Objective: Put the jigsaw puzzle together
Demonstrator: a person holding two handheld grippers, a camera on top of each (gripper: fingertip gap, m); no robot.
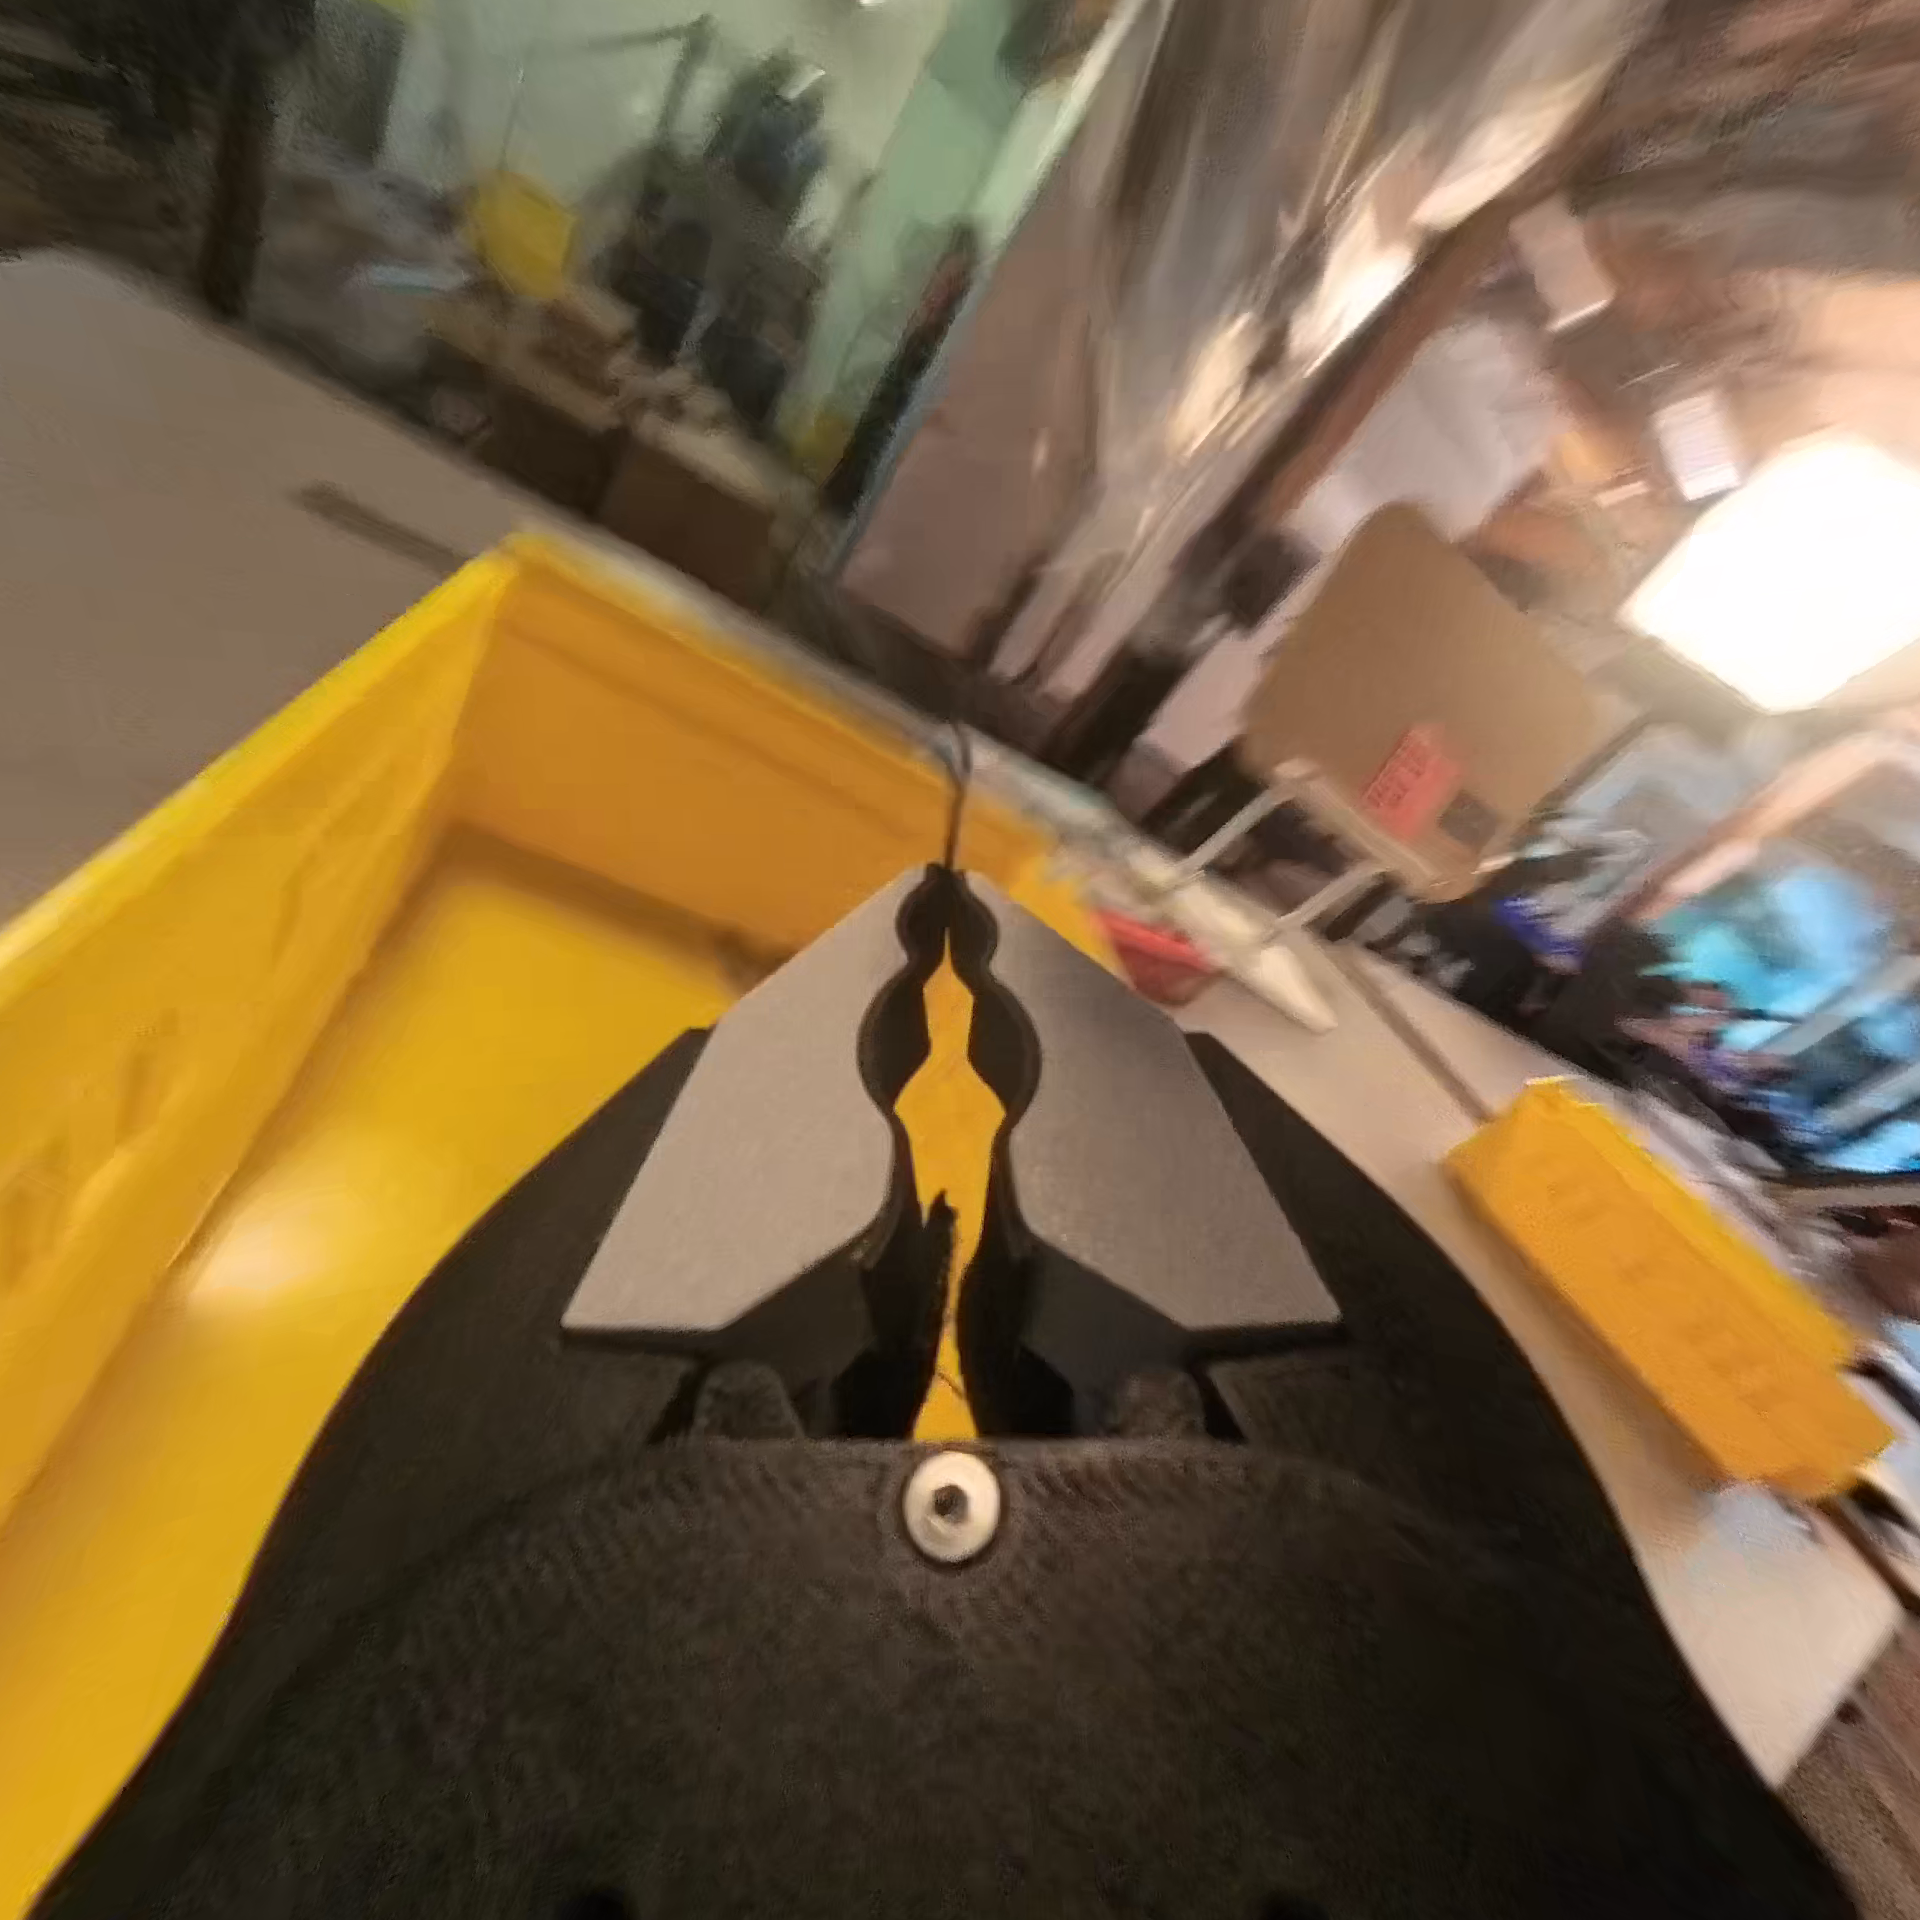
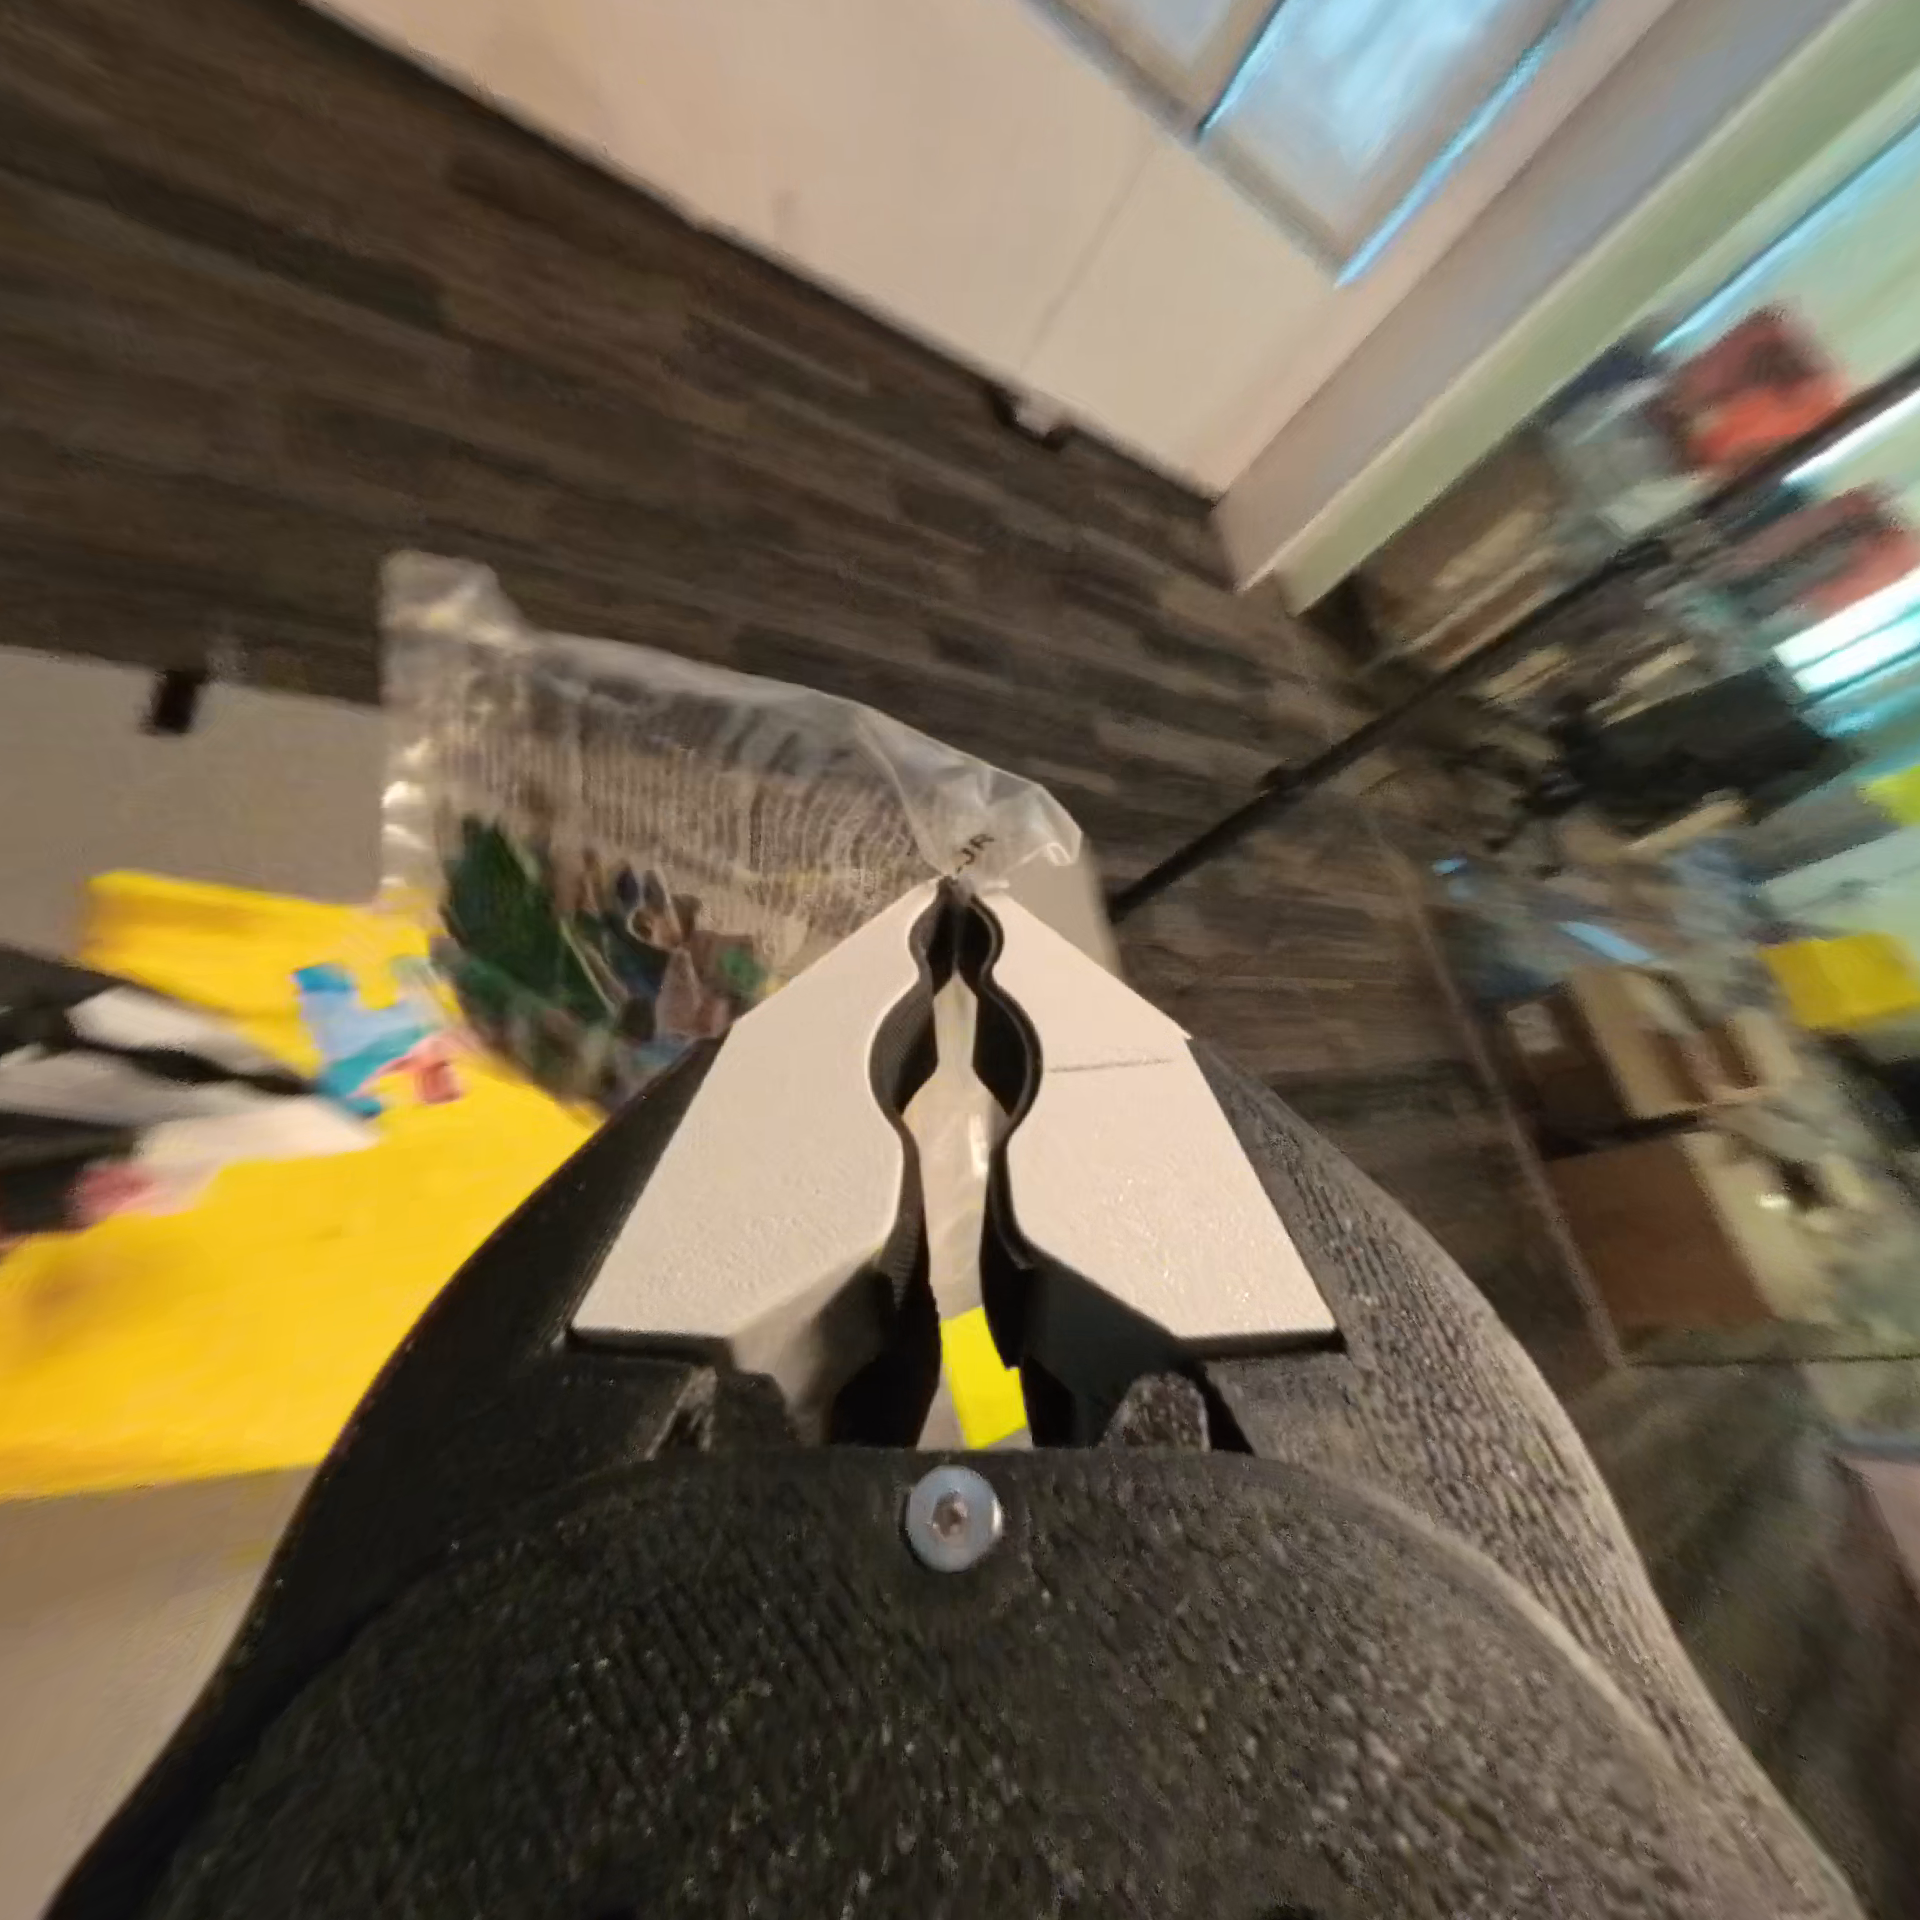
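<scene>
My right gripper [image 2: 951, 894] is shut on the top corner of a clear plastic bag [image 2: 665, 790] and holds it in the air. Several dark green, blue and brown puzzle pieces [image 2: 582, 956] lie in the bag's low left end. My left gripper [image 1: 943, 878] is shut over an open yellow box [image 1: 312, 935]. A thin dark strip [image 1: 954, 800] sticks out of its tips and looks like the bag's edge seen from the side. The left gripper also shows as a black and white blur in the right wrist view [image 2: 156, 1060], close to the bag's low end.
The yellow box [image 2: 208, 1299] lies on a white table [image 2: 83, 790] in the right wrist view, with a colourful picture [image 2: 364, 1039] on it. A second yellow box part [image 1: 1662, 1299] sits on the table to the right in the left wrist view. Dark wood floor [image 2: 520, 416] lies beyond. The left gripper's tips are roughly 25 centimetres from the right gripper's.
</scene>
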